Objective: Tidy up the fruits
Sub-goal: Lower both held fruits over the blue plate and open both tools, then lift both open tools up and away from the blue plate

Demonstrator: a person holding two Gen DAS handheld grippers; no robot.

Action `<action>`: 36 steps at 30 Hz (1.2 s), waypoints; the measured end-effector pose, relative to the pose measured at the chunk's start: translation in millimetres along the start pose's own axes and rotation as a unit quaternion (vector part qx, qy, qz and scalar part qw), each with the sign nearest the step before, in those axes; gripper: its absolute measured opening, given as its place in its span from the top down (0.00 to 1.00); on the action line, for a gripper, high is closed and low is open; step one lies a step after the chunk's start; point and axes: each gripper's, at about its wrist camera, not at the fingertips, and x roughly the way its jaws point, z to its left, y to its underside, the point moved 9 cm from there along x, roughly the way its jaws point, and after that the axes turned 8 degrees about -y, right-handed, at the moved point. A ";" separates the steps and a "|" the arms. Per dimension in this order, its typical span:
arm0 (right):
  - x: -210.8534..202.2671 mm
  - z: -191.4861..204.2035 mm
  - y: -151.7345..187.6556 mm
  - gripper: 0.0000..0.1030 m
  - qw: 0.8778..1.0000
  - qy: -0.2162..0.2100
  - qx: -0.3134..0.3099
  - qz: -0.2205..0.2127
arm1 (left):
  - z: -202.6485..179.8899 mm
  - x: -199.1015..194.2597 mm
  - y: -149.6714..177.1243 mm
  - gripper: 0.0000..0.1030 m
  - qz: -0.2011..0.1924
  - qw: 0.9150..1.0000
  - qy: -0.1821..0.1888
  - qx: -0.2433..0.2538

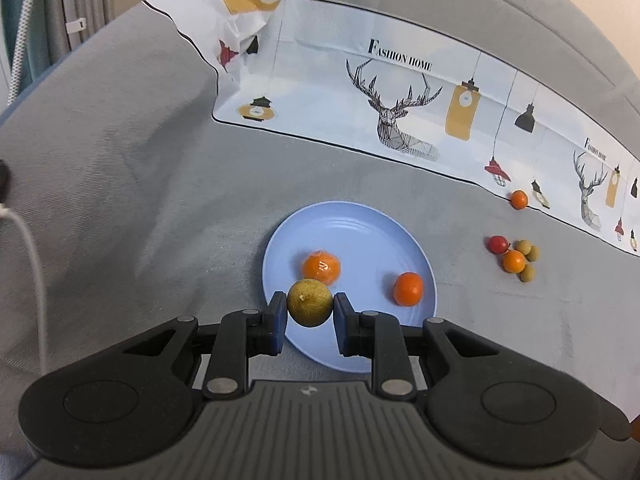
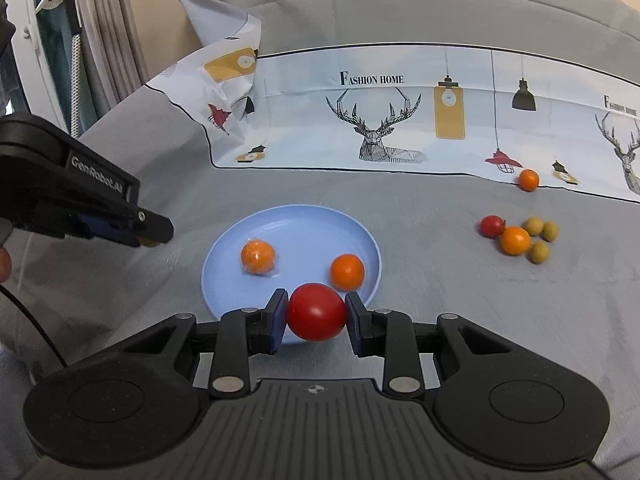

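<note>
My left gripper (image 1: 310,306) is shut on a small yellow-green round fruit (image 1: 309,302), held over the near rim of the blue plate (image 1: 352,224). Two oranges lie on that plate, a wrapped one (image 1: 321,267) and a bare one (image 1: 408,288). My right gripper (image 2: 316,316) is shut on a red tomato (image 2: 316,317), hanging above the near edge of the blue plate (image 2: 296,220). From the right wrist, the left gripper (image 2: 154,236) shows at the left, beside the plate.
On the grey sofa cushion to the right lies a cluster of small fruits (image 2: 516,238): a red one, an orange one and three yellow-green ones. A lone orange (image 2: 529,179) rests at the edge of the printed deer cloth (image 2: 376,120). A white cable (image 1: 34,264) runs along the left.
</note>
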 end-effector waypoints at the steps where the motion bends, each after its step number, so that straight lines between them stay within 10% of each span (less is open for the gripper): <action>1: 4.7 -0.7 -1.3 0.69 1.000 0.000 -0.001 0.001 | -1.3 4.1 -1.7 0.73 0.001 1.000 0.000 0.002; 19: 87.5 -12.8 -7.1 0.68 0.999 -0.001 -0.026 0.038 | -26.4 79.9 -22.3 0.72 0.016 0.999 -0.010 0.049; 23: 97.5 -10.9 -10.6 0.66 0.998 -0.016 -0.027 0.048 | -22.3 78.4 -27.8 0.01 0.000 0.999 -0.010 0.041; 25: 93.3 -12.2 -13.8 0.39 0.999 -0.008 -0.027 0.043 | -17.1 68.8 -28.1 0.00 -0.014 1.000 -0.006 0.027; 28: 76.3 -12.4 -11.7 0.24 0.999 -0.008 -0.028 0.042 | -12.5 58.7 -15.7 0.00 0.000 0.999 -0.009 0.033; 36: 3.8 -14.5 26.1 0.14 0.998 0.013 -0.027 0.061 | 5.9 5.5 41.3 0.00 -0.002 0.999 -0.013 0.051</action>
